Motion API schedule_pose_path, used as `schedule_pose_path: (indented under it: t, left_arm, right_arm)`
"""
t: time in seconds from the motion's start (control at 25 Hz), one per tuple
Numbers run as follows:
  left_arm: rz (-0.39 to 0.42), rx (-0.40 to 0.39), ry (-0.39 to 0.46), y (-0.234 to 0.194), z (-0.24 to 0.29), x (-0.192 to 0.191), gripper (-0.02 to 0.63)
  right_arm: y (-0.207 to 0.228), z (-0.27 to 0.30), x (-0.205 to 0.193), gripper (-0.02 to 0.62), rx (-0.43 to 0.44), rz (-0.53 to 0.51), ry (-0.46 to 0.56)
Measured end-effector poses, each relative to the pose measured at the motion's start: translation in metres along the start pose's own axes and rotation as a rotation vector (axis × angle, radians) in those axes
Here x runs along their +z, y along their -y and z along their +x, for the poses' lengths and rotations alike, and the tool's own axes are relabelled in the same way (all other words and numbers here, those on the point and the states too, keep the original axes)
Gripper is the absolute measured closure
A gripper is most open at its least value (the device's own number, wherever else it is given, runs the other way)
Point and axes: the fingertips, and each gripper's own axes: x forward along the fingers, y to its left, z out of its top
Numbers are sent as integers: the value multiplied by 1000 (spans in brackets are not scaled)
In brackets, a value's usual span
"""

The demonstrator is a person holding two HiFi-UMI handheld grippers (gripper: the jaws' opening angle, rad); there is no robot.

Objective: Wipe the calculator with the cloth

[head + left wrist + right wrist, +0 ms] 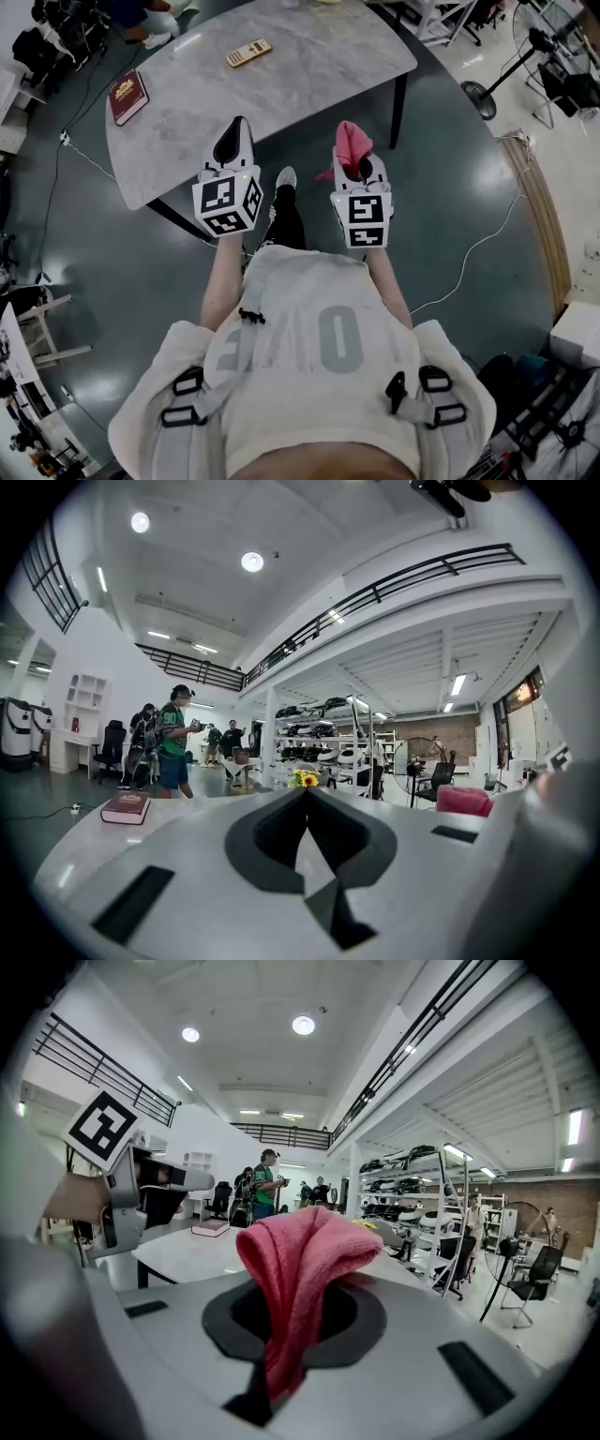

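Tightly, the right gripper [355, 161] pinches the pink cloth [298, 1255].

We read little here; the pale shirt [319, 342] of the person wearing the camera bears large grey characters, one like an O or 0, the rest unclear; gold lettering on the red book [128, 97] by the worktop's left edge and print on the calculator [248, 52] near its far edge are too small; the marker cubes [228, 202] show only black squares.
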Motion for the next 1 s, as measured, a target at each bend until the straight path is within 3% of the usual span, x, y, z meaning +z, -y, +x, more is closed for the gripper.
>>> schedule_pose_path:
  t: [0.44,1.0]
  left_arm:
    - [-47,1,30,-43,84,18,586]
    - [-19,5,0,-166,245,41,584]
  right_arm:
    - [31,93,53,540,-9,-40,33]
    - [45,292,144,540,6,-12,44]
